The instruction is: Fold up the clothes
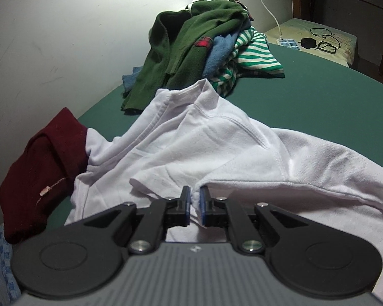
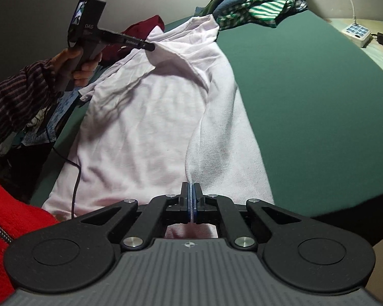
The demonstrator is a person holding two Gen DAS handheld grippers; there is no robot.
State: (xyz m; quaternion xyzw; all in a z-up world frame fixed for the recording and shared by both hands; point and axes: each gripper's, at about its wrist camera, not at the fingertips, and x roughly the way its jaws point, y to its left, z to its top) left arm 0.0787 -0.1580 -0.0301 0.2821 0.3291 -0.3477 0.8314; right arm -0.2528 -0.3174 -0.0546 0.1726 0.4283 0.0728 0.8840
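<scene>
The white shirt [image 2: 150, 127] lies spread along the near part of the green bench [image 2: 306, 102], one side turned in over its body. Both tongs have it pinched: the right tongs [image 2: 191, 199] are clenched on that turned-in edge near the hem, and the left tongs [image 1: 195, 204] grip a fold of cloth up by the shoulder end, lifting it slightly. Held at two ends like this, I'd guess the edge is kept taut so a fold runs straight down the length. One dark red garment [image 1: 43, 168] sits just beside the shirt at the bench's wall side, touching it. Further back is one heap of clothes [image 1: 204, 48]; I count at least a green, a blue and a green-striped piece. Beyond, a power strip [image 1: 289, 42] rests on a bed [image 1: 344, 43]
</scene>
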